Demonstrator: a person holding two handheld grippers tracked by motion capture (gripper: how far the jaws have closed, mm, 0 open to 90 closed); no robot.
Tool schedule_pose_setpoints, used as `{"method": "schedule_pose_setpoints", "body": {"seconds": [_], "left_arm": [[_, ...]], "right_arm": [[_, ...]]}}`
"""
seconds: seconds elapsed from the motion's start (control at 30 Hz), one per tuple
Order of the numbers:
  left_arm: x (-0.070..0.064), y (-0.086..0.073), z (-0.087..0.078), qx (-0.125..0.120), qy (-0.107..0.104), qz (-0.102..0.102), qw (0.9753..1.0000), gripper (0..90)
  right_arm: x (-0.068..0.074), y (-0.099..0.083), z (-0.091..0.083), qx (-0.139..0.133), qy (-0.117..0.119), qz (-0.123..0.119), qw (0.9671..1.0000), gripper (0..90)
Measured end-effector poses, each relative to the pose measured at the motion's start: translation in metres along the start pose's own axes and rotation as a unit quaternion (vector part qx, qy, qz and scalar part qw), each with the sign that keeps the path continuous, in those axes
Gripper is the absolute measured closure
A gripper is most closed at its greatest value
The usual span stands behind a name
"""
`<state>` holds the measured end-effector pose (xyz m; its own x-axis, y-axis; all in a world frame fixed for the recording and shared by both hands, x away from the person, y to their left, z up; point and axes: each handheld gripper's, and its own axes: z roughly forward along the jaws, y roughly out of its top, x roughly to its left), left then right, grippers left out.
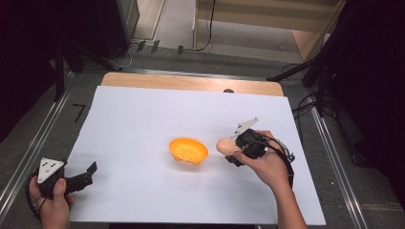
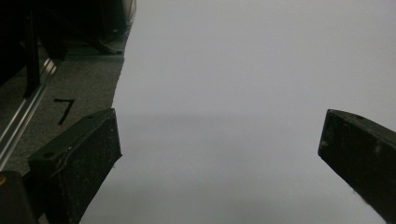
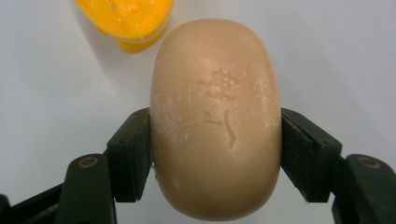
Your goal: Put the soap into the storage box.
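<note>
Right gripper [image 3: 215, 154]: fingers [image 3: 130, 154] clamped on the soap [image 3: 215, 116], one pad on each long side, roughly at mid-length. The soap's far end projects well past the fingertips, toward the orange dish [image 3: 126, 21], which sits just beyond it and to the left. In the high view the soap [image 1: 224, 146] is held near the dish [image 1: 188, 150], over the white sheet [image 1: 143, 119] on the tabletop.

Handling, judged: soap is rigid, smooth, rounded, probably slippery; moderate weight. The curved sides could squirt out under a hard squeeze. The widest waist looks like the best hold, as now.

Left gripper [image 2: 219, 140]: fingers wide apart, nothing between, over bare sheet well away from the soap.
</note>
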<state>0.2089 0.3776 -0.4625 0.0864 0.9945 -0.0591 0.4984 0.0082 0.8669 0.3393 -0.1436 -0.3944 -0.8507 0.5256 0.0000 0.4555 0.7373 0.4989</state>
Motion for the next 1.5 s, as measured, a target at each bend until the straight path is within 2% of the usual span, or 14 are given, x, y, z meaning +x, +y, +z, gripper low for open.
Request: {"method": "schedule_pose_setpoints", "body": {"seconds": [0.33,0.6,0.73,1.27,1.5], "left_arm": [[0.0,0.0,0.0,0.003,-0.001,0.0,1.0,0.0],[0.0,0.0,0.001,0.003,0.001,0.002,1.0,0.0],[0.0,0.0,0.0,0.001,0.001,0.002,1.0,0.0],[0.0,0.0,0.001,0.003,-0.003,0.001,1.0,0.0],[0.0,0.0,0.0,0.003,-0.003,0.001,1.0,0.0]], "right_arm": [[0.002,0.018,0.0,-0.004,0.006,-0.013,0.9999,33.4],[0.007,0.033,-0.003,-0.012,0.014,-0.034,0.9993,33.4],[0.01,0.041,-0.001,-0.005,0.015,-0.046,0.9988,33.4],[0.029,0.071,0.022,-0.006,0.037,-0.081,0.996,33.4],[0.037,0.082,0.032,-0.004,0.047,-0.087,0.9951,33.4]]}}
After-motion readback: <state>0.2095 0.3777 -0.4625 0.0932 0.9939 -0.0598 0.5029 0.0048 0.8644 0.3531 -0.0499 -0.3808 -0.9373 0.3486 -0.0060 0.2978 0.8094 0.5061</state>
